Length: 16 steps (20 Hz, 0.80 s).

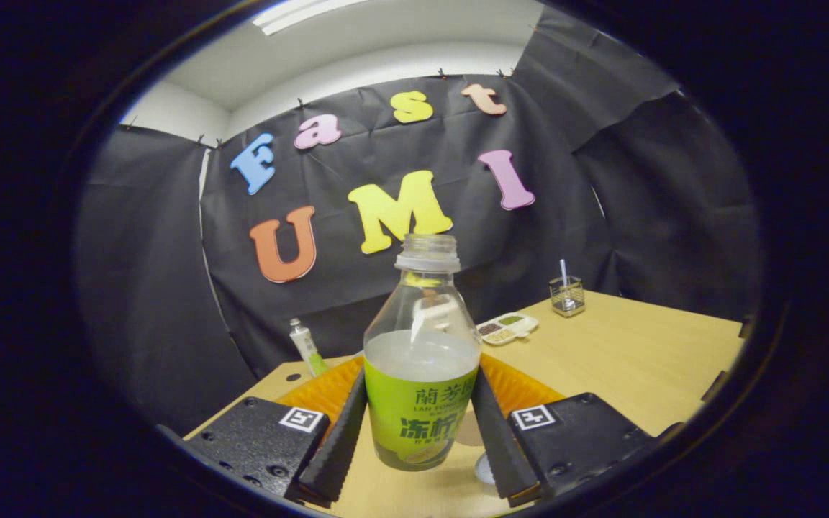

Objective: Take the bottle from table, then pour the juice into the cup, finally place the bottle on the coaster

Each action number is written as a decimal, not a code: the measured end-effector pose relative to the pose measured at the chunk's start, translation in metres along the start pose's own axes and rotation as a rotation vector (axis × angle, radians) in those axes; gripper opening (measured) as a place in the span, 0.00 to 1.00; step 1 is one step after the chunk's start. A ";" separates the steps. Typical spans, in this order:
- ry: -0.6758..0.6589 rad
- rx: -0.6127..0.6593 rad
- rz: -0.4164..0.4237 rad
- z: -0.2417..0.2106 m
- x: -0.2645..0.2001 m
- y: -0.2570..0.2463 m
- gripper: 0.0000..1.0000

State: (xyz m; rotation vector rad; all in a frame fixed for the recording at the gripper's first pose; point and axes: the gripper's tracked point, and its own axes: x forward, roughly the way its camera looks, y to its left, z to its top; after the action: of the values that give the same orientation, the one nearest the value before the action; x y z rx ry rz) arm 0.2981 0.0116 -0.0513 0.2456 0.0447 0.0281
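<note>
A clear plastic bottle (422, 345) with a green label and no cap stands upright between my fingers. Pale juice fills it to about the top of the label. My gripper (420, 435) is shut on the bottle, both fingers pressing against the label's sides. The bottle's base hangs close over the wooden table (623, 360); I cannot tell whether it touches. Just behind the bottle's right side, a beige round thing (469, 434) and a small white thing (485, 469) peek out by the right finger (501, 439); what they are is hidden.
An orange ridged mat (317, 392) lies on the table behind the bottle. Beyond it stand a small tube (306, 345), a white divided dish (506, 327) and a wire mesh holder (567, 296) with a straw. Black cloth walls close off the back.
</note>
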 end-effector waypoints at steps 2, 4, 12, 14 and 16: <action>-0.018 -0.053 -0.037 -0.004 0.010 -0.004 0.81; -0.023 -0.115 -0.107 -0.008 0.023 -0.016 0.81; -0.042 -0.142 -0.368 -0.022 0.077 -0.049 0.81; -0.067 -0.169 -0.420 -0.024 0.084 -0.048 0.81; -0.063 -0.196 -0.449 -0.032 0.093 -0.050 0.81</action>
State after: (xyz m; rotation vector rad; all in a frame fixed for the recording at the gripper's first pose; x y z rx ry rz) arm 0.3906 -0.0258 -0.0980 0.0361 0.0337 -0.4203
